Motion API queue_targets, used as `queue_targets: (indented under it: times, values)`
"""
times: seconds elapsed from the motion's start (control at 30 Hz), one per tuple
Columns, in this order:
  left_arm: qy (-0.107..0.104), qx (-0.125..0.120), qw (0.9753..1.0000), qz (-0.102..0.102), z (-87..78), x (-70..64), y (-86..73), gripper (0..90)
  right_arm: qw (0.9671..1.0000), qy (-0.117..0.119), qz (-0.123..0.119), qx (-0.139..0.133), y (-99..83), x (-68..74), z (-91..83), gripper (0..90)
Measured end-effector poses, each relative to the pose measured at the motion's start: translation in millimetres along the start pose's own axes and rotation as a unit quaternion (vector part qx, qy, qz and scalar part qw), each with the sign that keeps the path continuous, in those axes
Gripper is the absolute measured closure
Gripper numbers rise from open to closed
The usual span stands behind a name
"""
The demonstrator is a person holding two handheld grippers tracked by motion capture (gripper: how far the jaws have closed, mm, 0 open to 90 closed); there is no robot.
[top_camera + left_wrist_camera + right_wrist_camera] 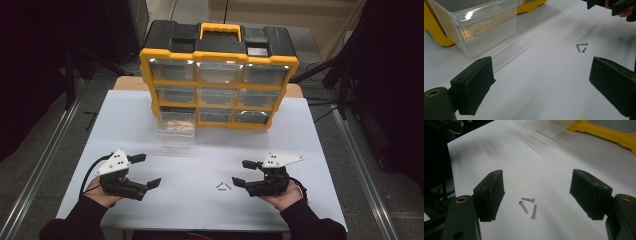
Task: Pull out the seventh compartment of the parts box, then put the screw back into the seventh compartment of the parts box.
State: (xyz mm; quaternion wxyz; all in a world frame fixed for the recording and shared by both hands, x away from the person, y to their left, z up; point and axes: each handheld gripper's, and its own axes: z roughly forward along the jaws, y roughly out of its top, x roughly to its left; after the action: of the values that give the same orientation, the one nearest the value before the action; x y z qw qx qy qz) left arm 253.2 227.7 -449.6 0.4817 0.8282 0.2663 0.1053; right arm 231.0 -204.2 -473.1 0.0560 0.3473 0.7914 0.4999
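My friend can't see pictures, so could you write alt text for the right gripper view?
Three small screws lie loose on a white table, between two open black jaws of the right gripper. A yellow storage case sits at the far edge.

The three screws [527, 205] look like bare metal with a dull silvery sheen. The worktop [200, 200] is covered by a smooth, matt white sheet that looks like paper or laminate. The pulled-out drawer [481, 25] is clear, glossy plastic that catches reflections. The organiser case [217, 75] has a yellow plastic frame with a slight shine and a black matt plastic top. The left tongs [148, 171] and right tongs [242, 173] are black matt plastic; their pads [496, 192] look rubbery, with slightly rough, scuffed faces. Each carries a flat, pale grey plate with a smooth finish.
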Motion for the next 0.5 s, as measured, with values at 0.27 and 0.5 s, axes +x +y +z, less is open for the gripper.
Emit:
queue_targets:
  times: [0.27, 0.5]
  values:
    - [-0.002, 0.000, 1.0000, 0.000, 1.4, 0.1, -0.2, 5.5, 0.9999, -0.008, 0.000, 0.015, -0.2, 0.3, 4.6, 30.6]
    - [-0.005, 0.000, 1.0000, 0.002, 1.3, -0.1, -0.2, 5.5, 0.9995, -0.009, -0.003, 0.030, -1.5, 1.0, 11.5, 33.3]
